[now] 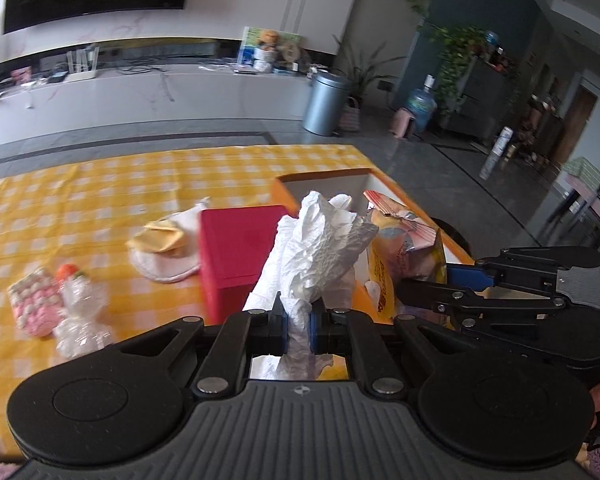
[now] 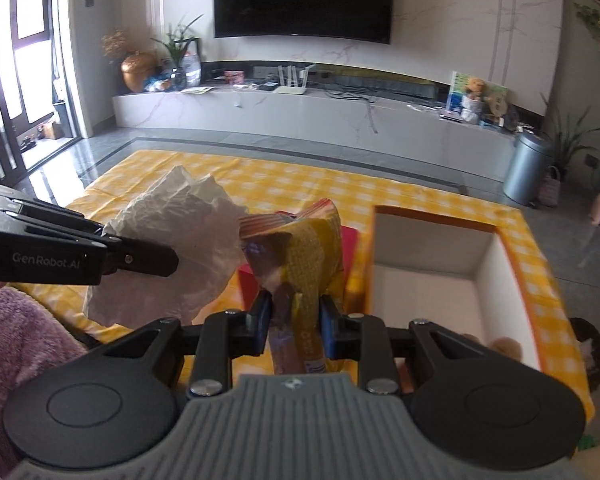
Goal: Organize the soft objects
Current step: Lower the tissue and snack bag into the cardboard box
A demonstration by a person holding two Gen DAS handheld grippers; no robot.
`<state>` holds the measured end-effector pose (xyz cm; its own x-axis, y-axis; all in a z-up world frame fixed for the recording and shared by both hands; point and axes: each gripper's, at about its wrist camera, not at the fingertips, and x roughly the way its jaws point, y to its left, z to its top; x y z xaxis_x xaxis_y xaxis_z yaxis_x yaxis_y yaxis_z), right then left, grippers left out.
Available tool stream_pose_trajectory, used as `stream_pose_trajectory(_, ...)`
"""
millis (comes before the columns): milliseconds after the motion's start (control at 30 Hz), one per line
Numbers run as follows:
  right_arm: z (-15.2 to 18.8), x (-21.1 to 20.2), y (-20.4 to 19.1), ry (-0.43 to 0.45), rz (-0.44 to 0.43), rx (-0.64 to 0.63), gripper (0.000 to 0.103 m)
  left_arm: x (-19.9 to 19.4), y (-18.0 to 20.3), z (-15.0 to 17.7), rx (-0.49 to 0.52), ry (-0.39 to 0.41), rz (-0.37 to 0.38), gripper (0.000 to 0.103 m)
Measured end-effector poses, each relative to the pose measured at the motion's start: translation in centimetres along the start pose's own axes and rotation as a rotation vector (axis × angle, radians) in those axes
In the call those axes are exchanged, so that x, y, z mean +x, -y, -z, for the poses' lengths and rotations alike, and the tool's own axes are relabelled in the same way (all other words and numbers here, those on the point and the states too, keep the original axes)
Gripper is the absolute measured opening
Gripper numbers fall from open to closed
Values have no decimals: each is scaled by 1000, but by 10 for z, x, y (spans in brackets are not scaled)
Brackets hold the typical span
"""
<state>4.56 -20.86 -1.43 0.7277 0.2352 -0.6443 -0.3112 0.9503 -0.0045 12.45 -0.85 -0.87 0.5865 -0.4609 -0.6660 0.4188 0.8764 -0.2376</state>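
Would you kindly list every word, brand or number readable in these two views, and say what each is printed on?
"GenRobot.AI": in pale letters on the side of the left gripper, seen in the right wrist view.
Snack bag, held in the right gripper: print on its yellow side, too blurred and creased to read.
Snack bag in the left wrist view: red characters, also unreadable.
Boxes on the TV shelf: too small to read.

A crumpled white tissue (image 1: 320,240) stands upright, pinched at its lower end, just left of the orange box (image 2: 516,248). Beside it a creased yellow snack bag (image 2: 300,256) is held upright, its torn top open, also left of the box. A cloth pouch (image 1: 164,248) lies farther left.
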Motion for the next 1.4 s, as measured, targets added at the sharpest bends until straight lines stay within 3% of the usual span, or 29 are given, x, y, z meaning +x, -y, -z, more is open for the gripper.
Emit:
stream_pose_trajectory(300, 4, -6, 58, -4, 93, 26, 23, 57, 48, -35, 80, -45, 68, 10)
stream_pose_trajectory(633, -9, 29, 121, -22, 140, 64, 22, 131, 67, -71, 80, -119, 88, 10)
stream_pose_trajectory(1067, -6, 120, 177, -140, 130, 153, 22, 217, 65, -76, 77, -250, 37, 10)
stream_pose_trajectory(1400, 3, 170, 189, -219, 162, 115, 21, 256, 63, -57, 119, -367, 1, 10)
